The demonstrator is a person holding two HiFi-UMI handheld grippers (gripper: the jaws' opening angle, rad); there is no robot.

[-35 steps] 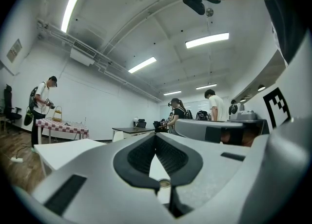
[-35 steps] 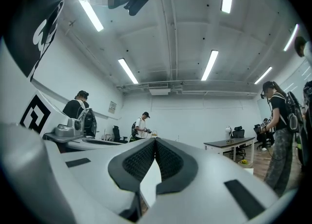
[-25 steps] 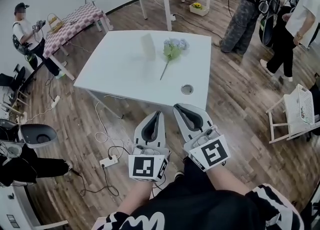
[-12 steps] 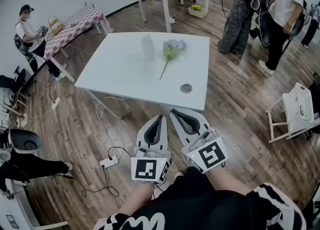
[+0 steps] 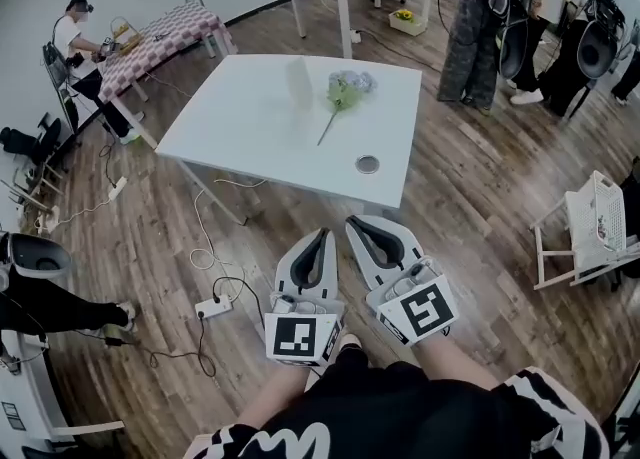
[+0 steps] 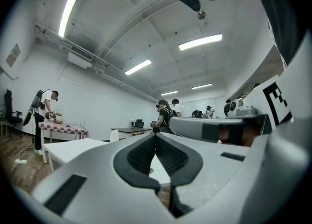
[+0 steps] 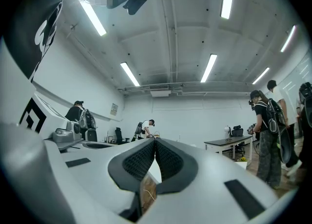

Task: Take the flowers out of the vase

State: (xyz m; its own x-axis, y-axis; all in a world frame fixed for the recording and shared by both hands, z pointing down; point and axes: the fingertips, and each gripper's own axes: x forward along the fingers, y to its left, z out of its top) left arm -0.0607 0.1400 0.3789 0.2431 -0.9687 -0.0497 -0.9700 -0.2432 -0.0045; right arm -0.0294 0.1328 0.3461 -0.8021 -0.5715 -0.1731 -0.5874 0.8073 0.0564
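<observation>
Head view only: flowers (image 5: 343, 97) lie flat on the white table (image 5: 250, 137), out of the vase (image 5: 298, 82) and just right of it. Pale bluish bloom cluster with green leaves at the far end, thin stem running toward the near edge. Vase is upright, pale and see-through, tall and narrow; outline is faint. Table top is smooth and matte, with a round metal-rimmed hole (image 5: 367, 163) near the near right corner. The wood-plank floor (image 5: 470, 217) has a white power strip (image 5: 213, 307) and loose cables on it. A slatted white crate (image 5: 597, 217) sits at the right, and a checked-cloth table (image 5: 165, 32) at the far left.

Left gripper (image 5: 322, 233) and right gripper (image 5: 354, 219) are side by side, short of the table's near edge and well apart from the flowers. Both are smooth white shells with black rubber pads, each with a black-and-white marker cube at the rear.

Left gripper view: the jaws of the left gripper (image 6: 155, 135) are clenched, ribbed black pads meeting at the tip, nothing between them. It shows the white table (image 6: 68, 150) edge-on at the left, with the checked-cloth table (image 6: 63, 129) behind it. No flowers can be made out from this low angle.

Right gripper view: the jaws of the right gripper (image 7: 155, 140) are pressed together, same ribbed pads, empty. This view alone shows the ceiling strip lights (image 7: 209, 68) from below, a dark desk (image 7: 229, 142), and a person with a backpack (image 7: 265, 120) at the right.
</observation>
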